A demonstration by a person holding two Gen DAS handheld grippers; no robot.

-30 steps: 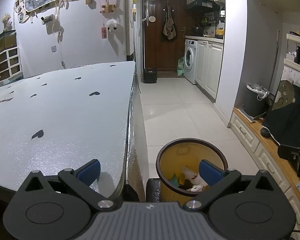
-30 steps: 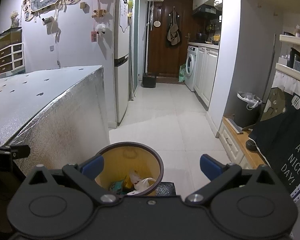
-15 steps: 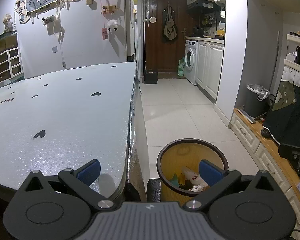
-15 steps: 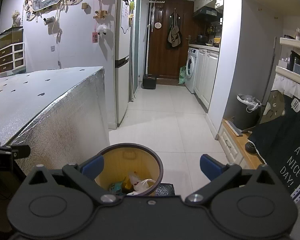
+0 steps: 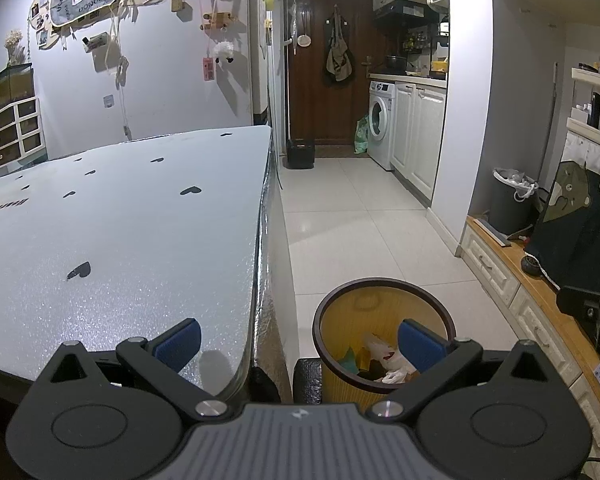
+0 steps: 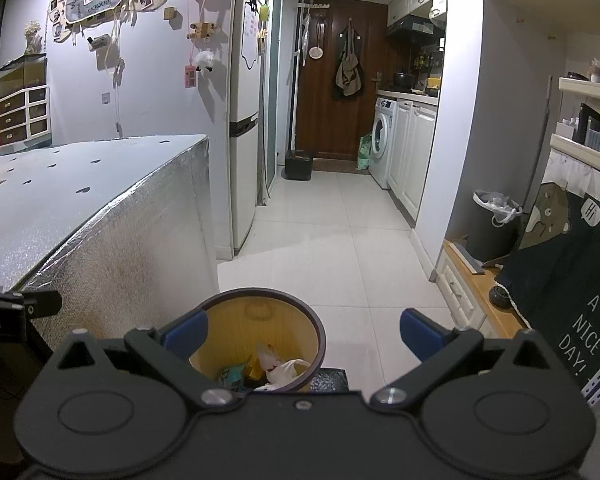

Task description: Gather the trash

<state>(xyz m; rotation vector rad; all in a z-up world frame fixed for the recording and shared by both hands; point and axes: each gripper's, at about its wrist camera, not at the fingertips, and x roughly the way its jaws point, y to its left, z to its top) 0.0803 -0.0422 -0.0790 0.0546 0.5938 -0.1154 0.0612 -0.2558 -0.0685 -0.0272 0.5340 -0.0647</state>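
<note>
Both grippers empty: left gripper and right gripper have jaws spread wide, nothing between them. Trash sits inside the yellow bin on the floor beside the silver table; tabletop shows no litter. Looks like the tail end, or a search for more. Next move calls for finding a fresh target. Versus 1 s ago: views nearly unchanged, slight drift only

Round yellow trash bin, dark rim, upright on floor, crumpled trash inside
</note>
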